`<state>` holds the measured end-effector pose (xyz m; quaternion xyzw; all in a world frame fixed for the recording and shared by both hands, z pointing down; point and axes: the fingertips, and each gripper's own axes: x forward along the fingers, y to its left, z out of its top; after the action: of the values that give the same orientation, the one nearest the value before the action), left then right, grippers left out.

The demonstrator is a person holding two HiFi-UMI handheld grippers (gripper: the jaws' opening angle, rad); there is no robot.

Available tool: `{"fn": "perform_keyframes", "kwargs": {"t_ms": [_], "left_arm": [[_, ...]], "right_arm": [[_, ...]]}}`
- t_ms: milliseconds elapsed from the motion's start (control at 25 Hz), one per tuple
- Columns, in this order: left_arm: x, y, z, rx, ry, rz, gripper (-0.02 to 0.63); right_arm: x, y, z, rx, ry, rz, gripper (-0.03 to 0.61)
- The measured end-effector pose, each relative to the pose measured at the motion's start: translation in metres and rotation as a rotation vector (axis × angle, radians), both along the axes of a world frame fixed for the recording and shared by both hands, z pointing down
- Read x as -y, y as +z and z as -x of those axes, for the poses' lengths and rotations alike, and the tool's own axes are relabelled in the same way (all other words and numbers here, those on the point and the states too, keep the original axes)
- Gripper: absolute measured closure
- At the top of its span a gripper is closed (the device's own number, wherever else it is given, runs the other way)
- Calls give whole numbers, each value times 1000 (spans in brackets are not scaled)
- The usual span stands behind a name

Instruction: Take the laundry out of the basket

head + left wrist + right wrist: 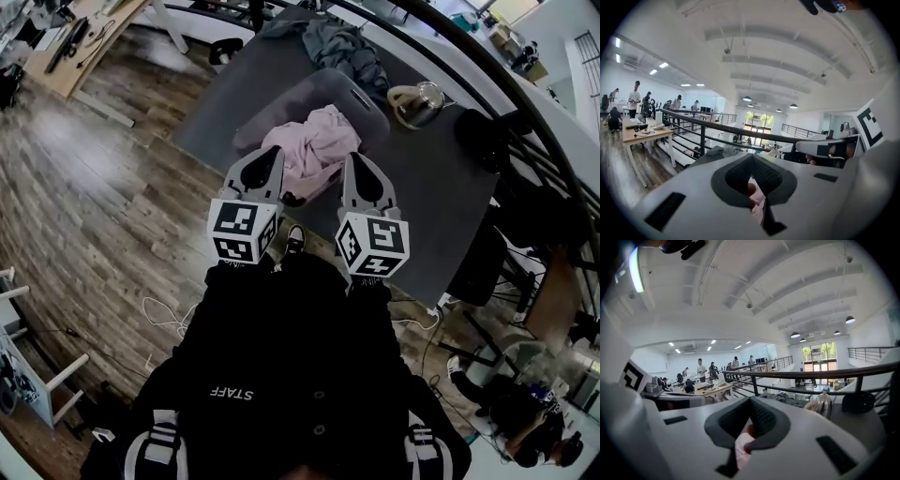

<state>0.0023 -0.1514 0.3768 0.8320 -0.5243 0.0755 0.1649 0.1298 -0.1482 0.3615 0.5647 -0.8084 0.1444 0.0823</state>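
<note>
Your left gripper (751,157) has its jaws pressed together with nothing pinched. Your right gripper (750,400) is pressed shut the same way and holds nothing. In each gripper view a strip of pink cloth shows through the slit below the dark pads.

In the head view both grippers sit side by side at the centre of the frame, with their marker cubes toward you and their tips pointing to the top of the picture. The tips lie at the near edge of the pink laundry (314,141); whether they touch it you cannot tell.

The laundry is heaped in the grey basket (349,90), just above centre, and it spills toward your side of the rim. The basket stands on a dark grey table (441,192).

Above the basket, near the top of the frame, a grey garment (342,47) lies bunched on the table. To the basket's right stands a kettle (417,101). A wooden floor (94,169) fills the left of the frame.
</note>
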Motion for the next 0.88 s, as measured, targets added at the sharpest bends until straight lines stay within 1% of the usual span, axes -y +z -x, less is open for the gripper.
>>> {"fn": "perform_keyframes", "kwargs": {"t_ms": [160, 320, 480, 600, 680, 880], "left_arm": [[13, 13, 18, -19, -9, 32, 615], [24, 27, 29, -5, 25, 55, 615], [39, 37, 31, -15, 51, 78, 615], [48, 52, 27, -1, 66, 111, 615], [52, 63, 22, 2, 71, 148, 615], [60, 100, 15, 23, 73, 296, 615]], "right_arm": [[14, 15, 10, -30, 2, 39, 565], [27, 41, 19, -70, 1, 96, 565], [42, 65, 33, -93, -23, 144, 565], [54, 86, 46, -113, -63, 195, 565], [60, 103, 50, -134, -94, 244, 565], [73, 137, 50, -143, -119, 351, 565]]}}
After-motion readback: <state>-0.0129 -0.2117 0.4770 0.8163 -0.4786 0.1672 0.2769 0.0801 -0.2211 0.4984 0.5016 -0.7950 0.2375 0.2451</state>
